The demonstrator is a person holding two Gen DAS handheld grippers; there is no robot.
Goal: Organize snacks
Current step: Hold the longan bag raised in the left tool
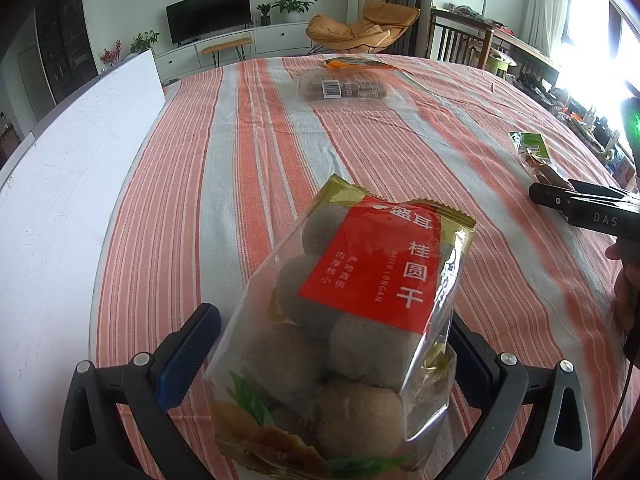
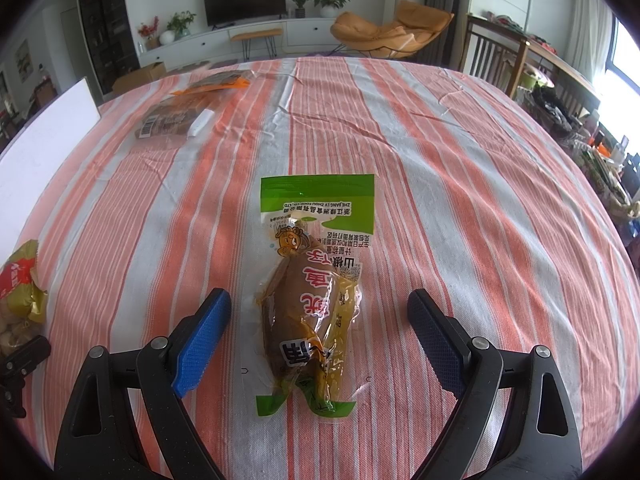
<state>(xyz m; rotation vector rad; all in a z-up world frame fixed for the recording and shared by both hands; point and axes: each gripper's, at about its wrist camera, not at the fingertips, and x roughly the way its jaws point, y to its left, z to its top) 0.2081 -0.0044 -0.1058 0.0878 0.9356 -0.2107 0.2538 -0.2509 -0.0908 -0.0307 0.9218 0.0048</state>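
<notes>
A clear bag of dried longan (image 1: 352, 312) with a red label and gold top lies between the fingers of my left gripper (image 1: 334, 316), which stands wide open. Its left blue pad (image 1: 188, 356) sits beside the bag's edge, and the bag hides the right pad. A green-topped pack with a brown snack (image 2: 312, 300) lies on the striped tablecloth (image 2: 460, 200) between the blue pads of my right gripper (image 2: 320, 296), which is open with gaps on both sides. The longan bag (image 2: 20, 288) shows at that view's left edge.
A brown pack with a barcode (image 1: 340, 86) and an orange-edged pack (image 1: 352, 63) lie at the far side. A white board (image 1: 80, 140) runs along the left edge. A hand (image 1: 624, 296) holds the right gripper (image 1: 568, 204). Chairs stand beyond the table.
</notes>
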